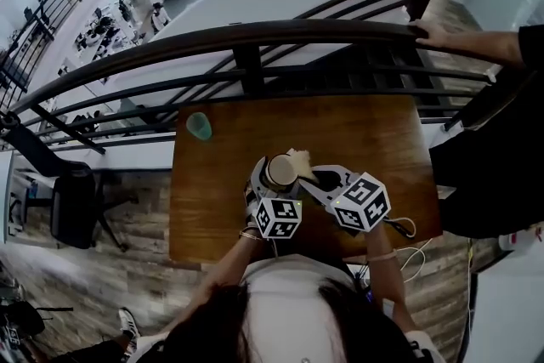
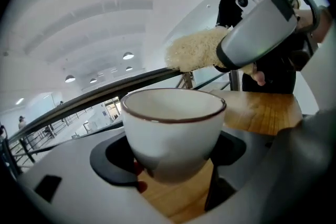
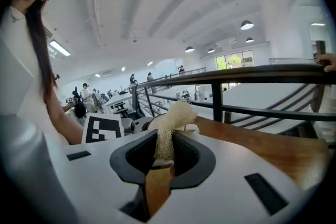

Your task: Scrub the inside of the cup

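Head view shows a small green cup (image 1: 200, 126) standing apart at the left rear of the table (image 1: 382, 140), out of play. Nearer, the left gripper (image 1: 274, 176) is clamped low on the wall of the white, brown-rimmed cup (image 2: 173, 128), mouth up over the wood. Just right of its rim hangs the loofah (image 2: 195, 50), pinched by its lower end in the right gripper (image 1: 330, 179) and not yet inside. A hard push could lever the rounded cup out of that low grip, or fold the floppy loofah against the rim.
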The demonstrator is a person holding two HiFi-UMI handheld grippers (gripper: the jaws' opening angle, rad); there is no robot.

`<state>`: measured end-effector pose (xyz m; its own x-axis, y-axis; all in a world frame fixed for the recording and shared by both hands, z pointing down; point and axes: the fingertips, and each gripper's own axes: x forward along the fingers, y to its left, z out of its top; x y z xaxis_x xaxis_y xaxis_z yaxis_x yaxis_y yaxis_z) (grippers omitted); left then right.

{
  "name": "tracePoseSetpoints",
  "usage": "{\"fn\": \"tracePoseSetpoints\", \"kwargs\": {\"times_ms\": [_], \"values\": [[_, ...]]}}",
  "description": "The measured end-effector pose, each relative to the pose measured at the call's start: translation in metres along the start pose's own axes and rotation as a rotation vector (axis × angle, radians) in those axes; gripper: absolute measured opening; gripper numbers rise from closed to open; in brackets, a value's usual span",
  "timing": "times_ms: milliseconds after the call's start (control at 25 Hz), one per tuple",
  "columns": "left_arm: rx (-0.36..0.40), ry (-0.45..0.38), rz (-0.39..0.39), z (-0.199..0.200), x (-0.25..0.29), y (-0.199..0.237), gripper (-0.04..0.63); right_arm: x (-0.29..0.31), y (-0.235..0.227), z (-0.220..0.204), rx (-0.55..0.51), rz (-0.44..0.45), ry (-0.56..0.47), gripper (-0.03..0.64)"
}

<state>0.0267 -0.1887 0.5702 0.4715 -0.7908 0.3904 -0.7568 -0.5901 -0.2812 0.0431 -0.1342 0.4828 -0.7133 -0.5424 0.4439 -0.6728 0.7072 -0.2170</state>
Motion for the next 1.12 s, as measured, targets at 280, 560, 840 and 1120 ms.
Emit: {"fn": "tracePoseSetpoints", "kwargs": {"times_ms": [280,560,840,1120], "values": [[-0.167,0.008,0.02,0.0,-0.011,0.013,0.403,-0.017,-0.043,-0.011,0.127,-0.219,-0.128,0.075],[-0.225,0.01,0.032,-0.001,-0.021,0.023,0.403,-0.017,-0.063,-0.03,0.151,-0.364,-0.12,0.075],[-0.229,0.0,0.04,0.002,-0.024,0.027,0.403,-0.015,-0.065,-0.032,0.137,-0.413,-0.12,0.075],[-0.235,-0.007,0.052,0.0,-0.024,0.027,0.403,-0.011,-0.067,-0.039,0.129,-0.423,-0.106,0.075]]}}
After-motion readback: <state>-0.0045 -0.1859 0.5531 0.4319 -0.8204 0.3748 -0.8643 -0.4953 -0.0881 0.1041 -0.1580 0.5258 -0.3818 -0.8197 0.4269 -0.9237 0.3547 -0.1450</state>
